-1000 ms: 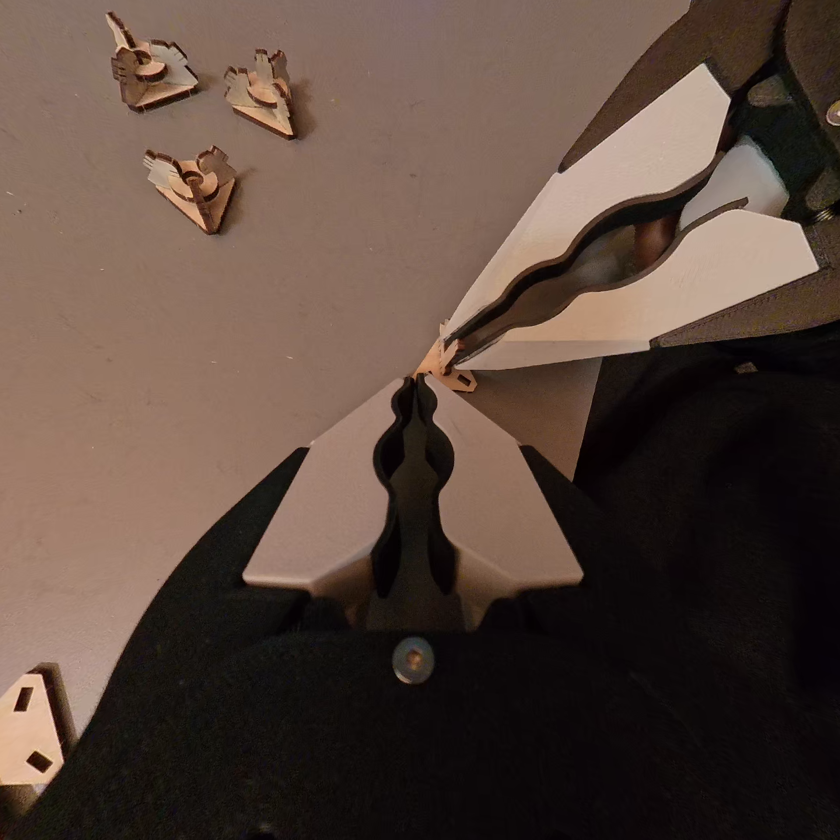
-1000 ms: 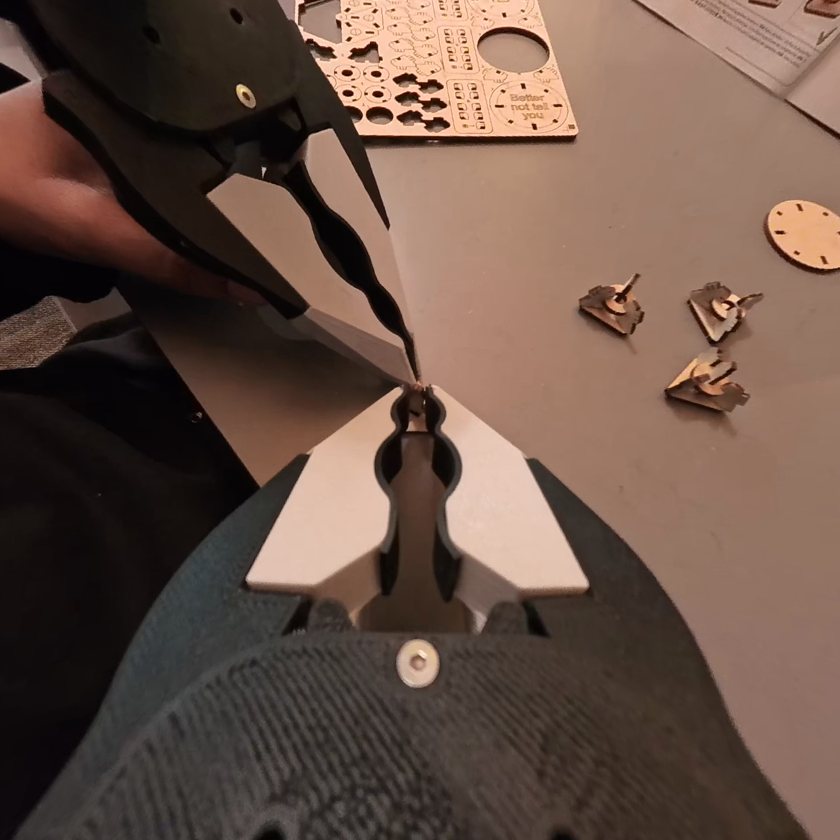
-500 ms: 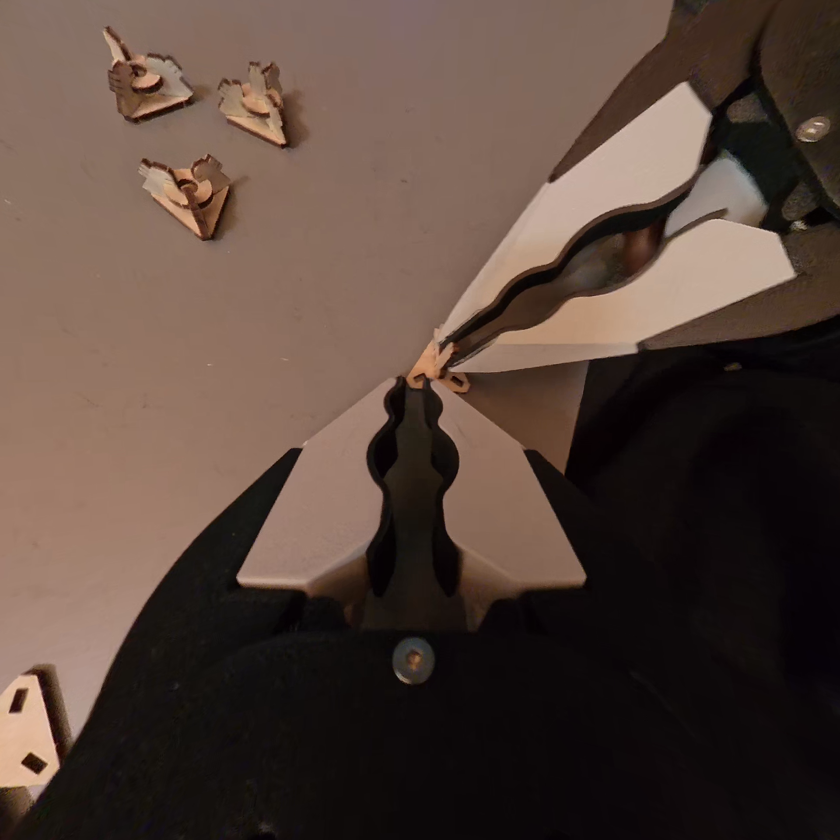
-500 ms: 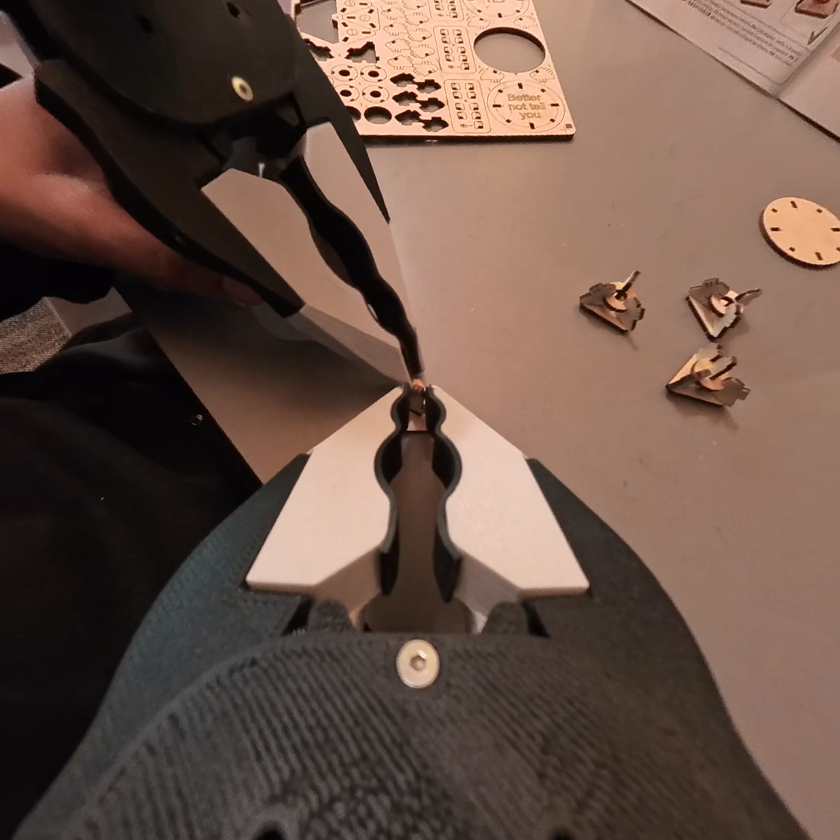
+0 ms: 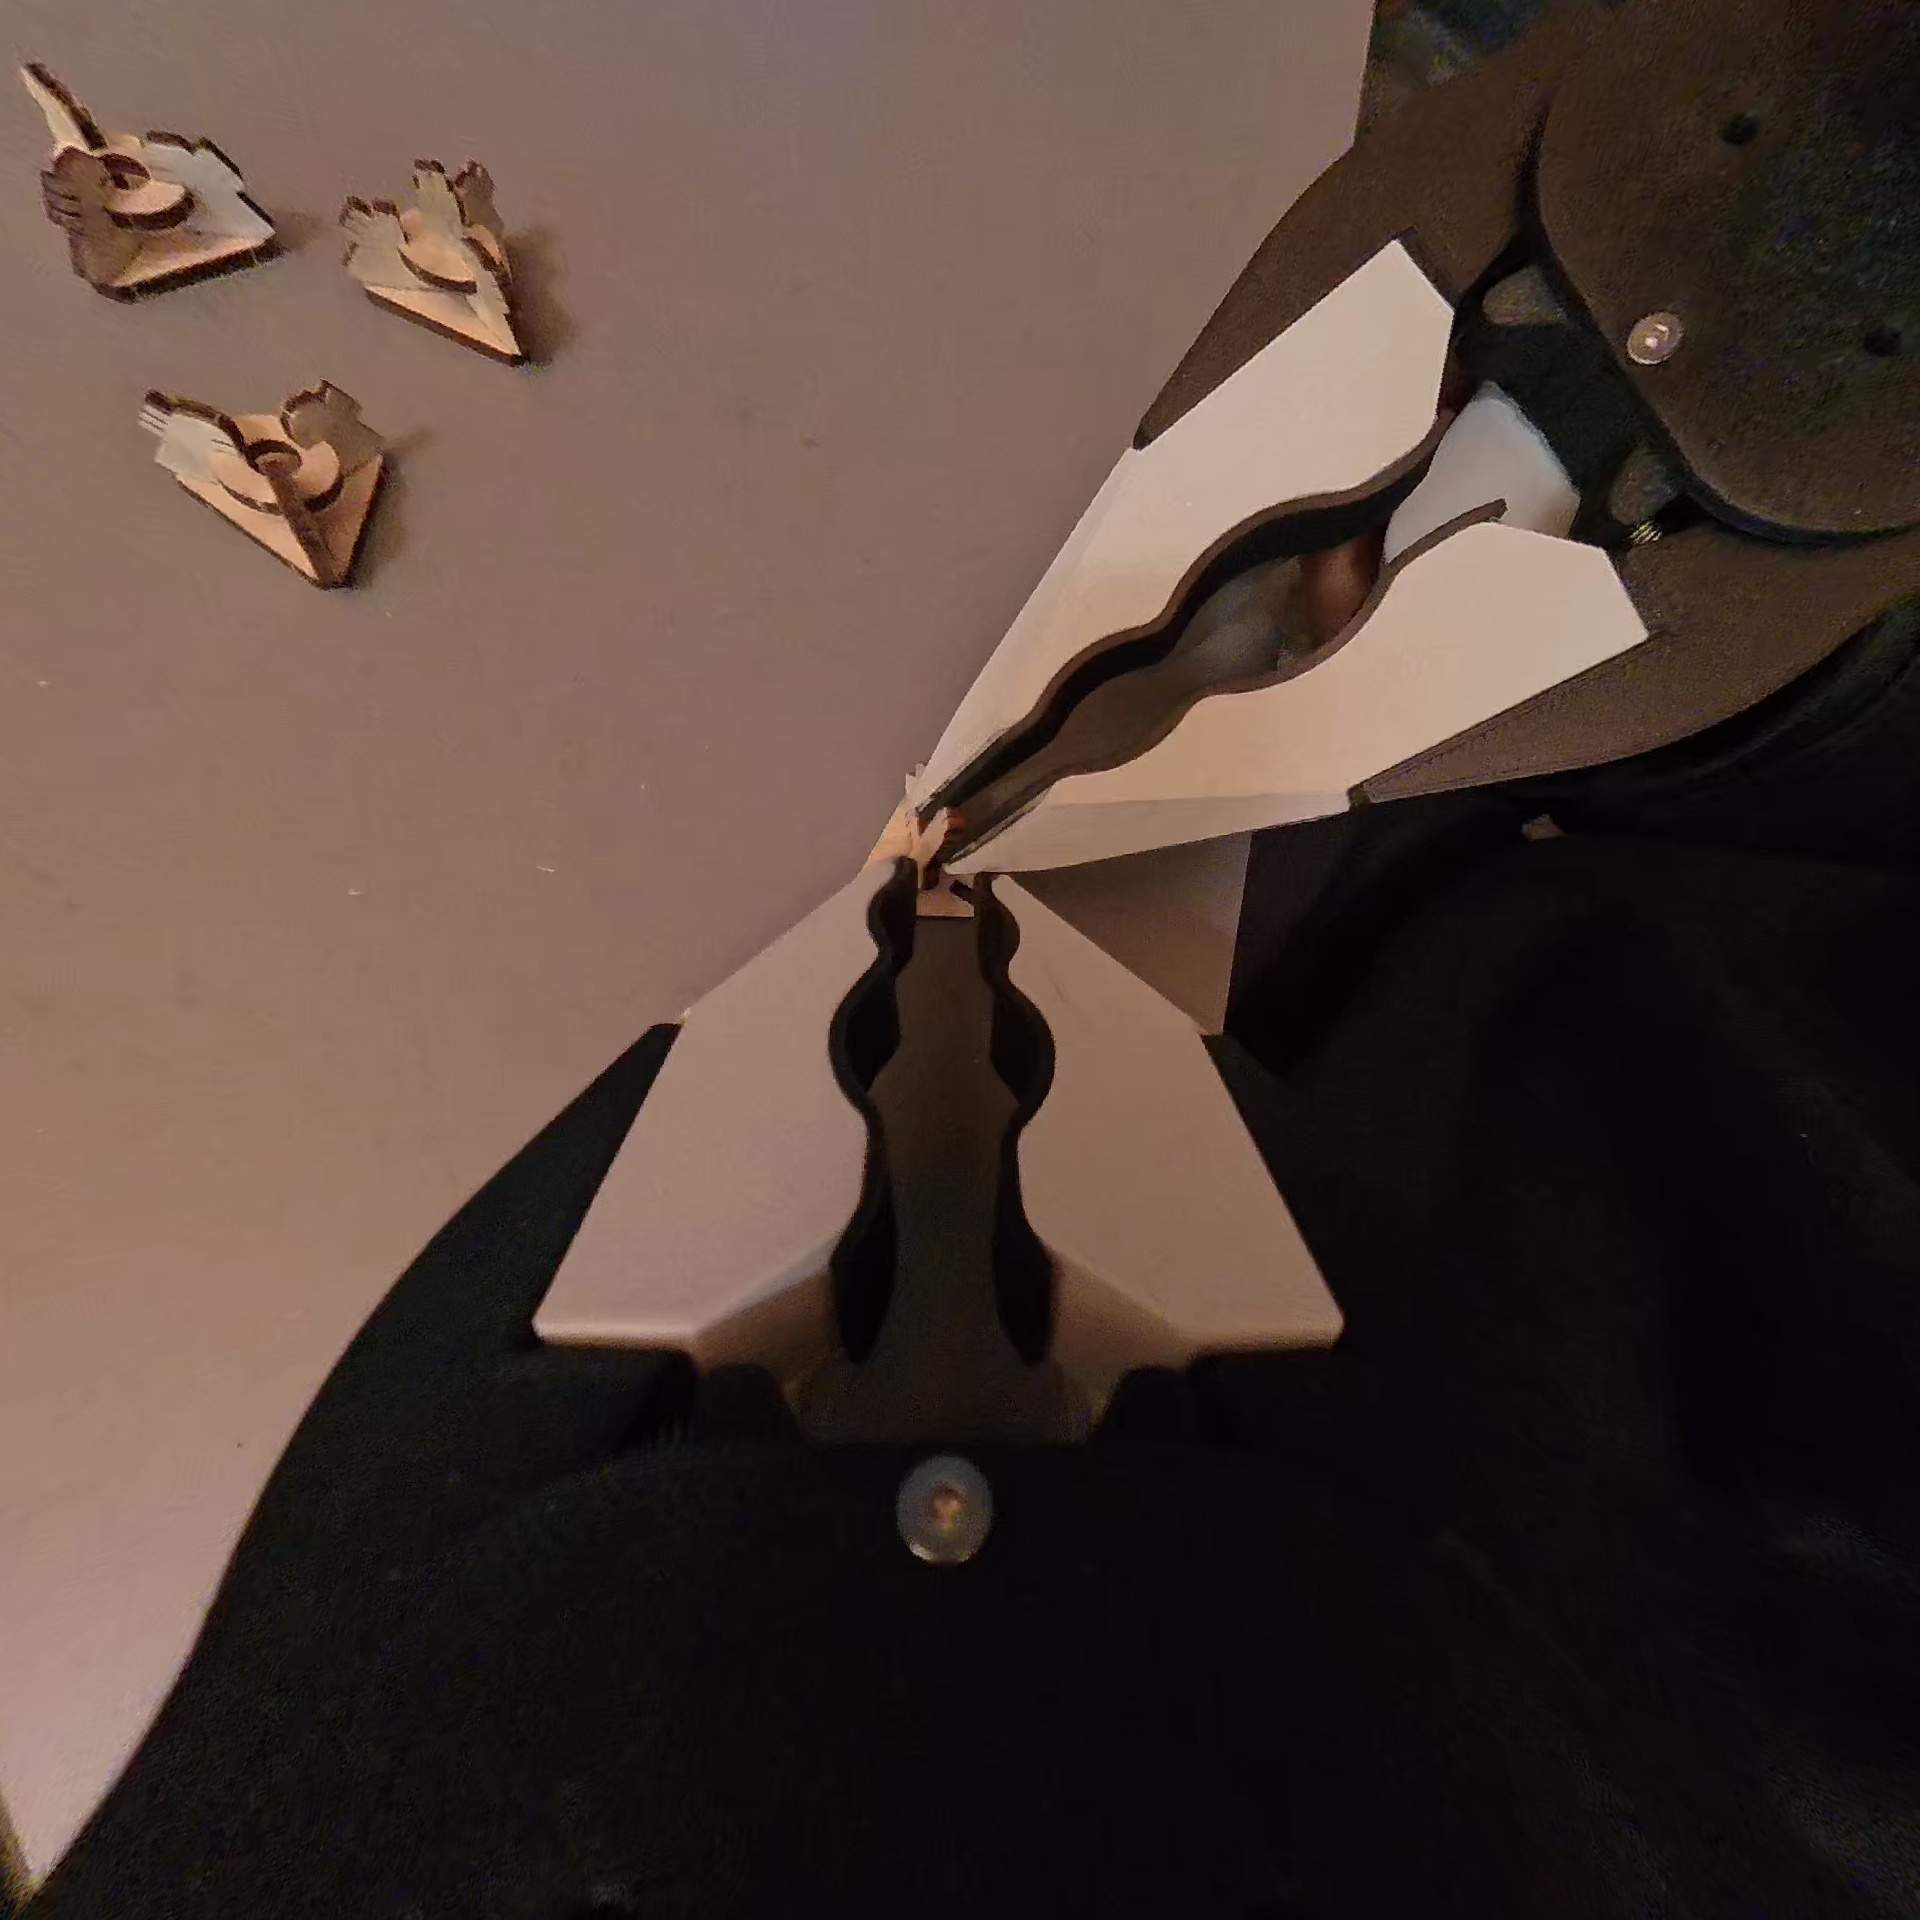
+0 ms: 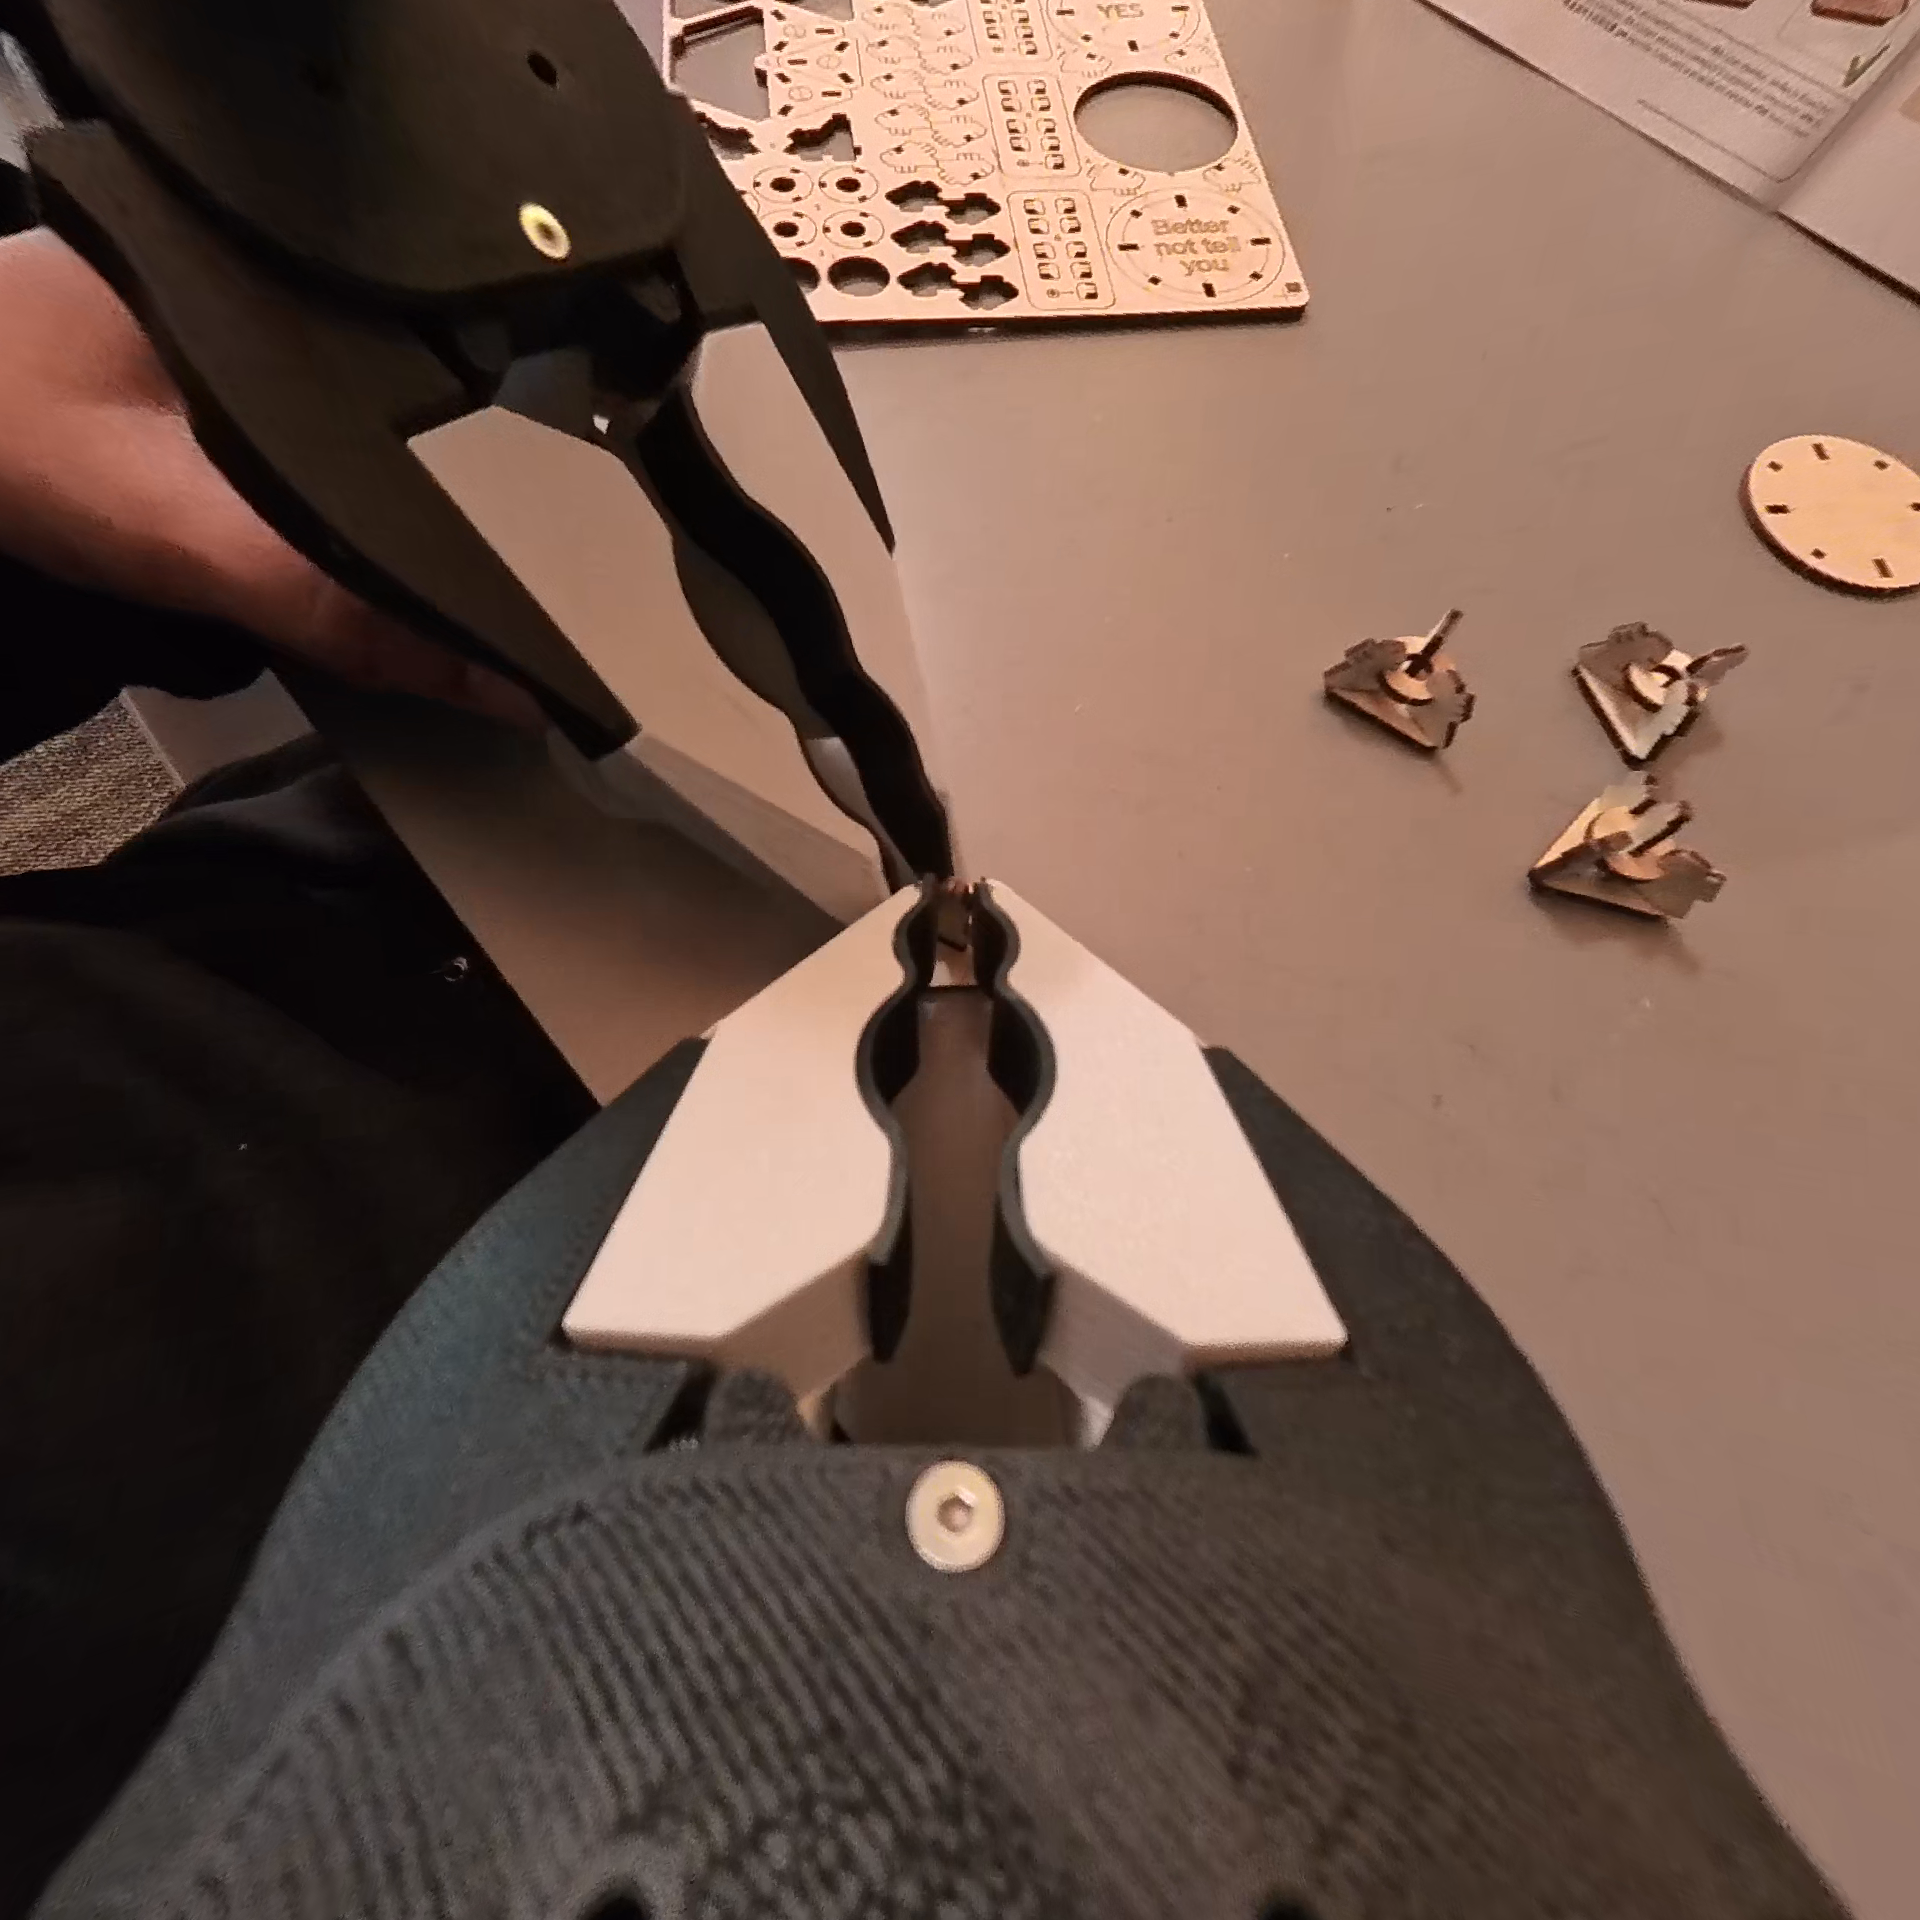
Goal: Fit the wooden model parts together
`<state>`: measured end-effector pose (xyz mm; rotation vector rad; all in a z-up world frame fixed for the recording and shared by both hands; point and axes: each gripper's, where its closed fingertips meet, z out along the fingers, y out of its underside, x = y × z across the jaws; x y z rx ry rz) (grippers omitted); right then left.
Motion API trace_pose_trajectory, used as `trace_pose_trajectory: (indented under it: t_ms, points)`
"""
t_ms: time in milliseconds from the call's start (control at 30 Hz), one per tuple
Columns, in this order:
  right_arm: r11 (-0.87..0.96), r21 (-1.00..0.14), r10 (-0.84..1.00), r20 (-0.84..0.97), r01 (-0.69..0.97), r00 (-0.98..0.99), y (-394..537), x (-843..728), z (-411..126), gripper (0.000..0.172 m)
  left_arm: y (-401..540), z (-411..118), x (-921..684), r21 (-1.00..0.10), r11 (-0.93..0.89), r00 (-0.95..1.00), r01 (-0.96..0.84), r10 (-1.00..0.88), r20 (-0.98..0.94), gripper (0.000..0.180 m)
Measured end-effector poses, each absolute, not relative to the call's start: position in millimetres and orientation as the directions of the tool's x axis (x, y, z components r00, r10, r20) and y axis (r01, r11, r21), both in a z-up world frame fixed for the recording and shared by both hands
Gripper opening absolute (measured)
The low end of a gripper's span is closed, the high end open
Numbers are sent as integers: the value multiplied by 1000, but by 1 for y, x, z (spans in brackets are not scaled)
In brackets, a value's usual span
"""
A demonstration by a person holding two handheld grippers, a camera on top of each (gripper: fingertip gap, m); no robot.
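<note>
a: what's at the tips of the right gripper (image 6: 948, 914)?

b: a small pale wooden piece (image 6: 951, 930), pinched between its two fingers, which stand almost together on it. from the left wrist view the same piece (image 5: 902, 831) pokes out past those fingertips.

a: and the left gripper (image 5: 940, 883)?

b: its fingers are a little apart, tip to tip with the right one's. a bit of the wood sits right at its tips, but whether its pads press on it i cannot tell.

a: why hold it like that?

b: my guess is the two tips meet over the near table edge (image 5: 1143, 935) so the tiny piece stays up in the air where both can reach it, one steadying it while the other lets go or takes a new hold.

a: the poses?

b: the right gripper comes in from the far right of the left fingers, angled down toward them. the left one reaches in from the upper left of the right fingers, with a hand (image 6: 208, 582) behind it.

a: anything else nearby?

b: three small triangular wooden assemblies (image 6: 1621, 862) lie well off to the right of the right fingers, a slotted wooden disc (image 6: 1839, 514) beyond them, and a punched-out wooden sheet (image 6: 1039, 208) far ahead, with a paper leaflet (image 6: 1714, 94) at the far right corner.
</note>
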<state>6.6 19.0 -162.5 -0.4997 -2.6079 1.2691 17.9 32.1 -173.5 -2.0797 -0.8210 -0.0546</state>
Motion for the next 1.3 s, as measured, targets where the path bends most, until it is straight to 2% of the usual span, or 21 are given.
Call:
trace_pose_trajectory:
  t_ms: [67,333,467,600,767,967,1300]
  points:
    - [574,-790,384,25,218,-923,19,7,-162,5,31,-177,16,-704,-403,769,585,553,322,4]
    - [546,-800,368,-36,247,-929,21,7,-161,5,33,-178,16,-700,-414,774,582,547,321,3]
    - [447,-860,382,-64,245,-922,29,-5,-142,19,33,-178,16,-699,-414,773,583,546,322,3]
    - [382,-880,360,-139,282,-923,42,-13,-131,15,33,-178,16,-698,-412,772,586,545,326,3]
    - [467,-856,314,-74,222,-947,38,-9,-146,14,33,-178,17,-698,-413,773,585,545,325,3]
    - [565,-813,262,15,140,-965,30,-7,-162,0,33,-178,17,-699,-420,778,579,542,318,3]
    - [535,-837,198,-14,120,-980,28,0,-156,6,33,-178,17,-696,-415,775,585,539,329,3]
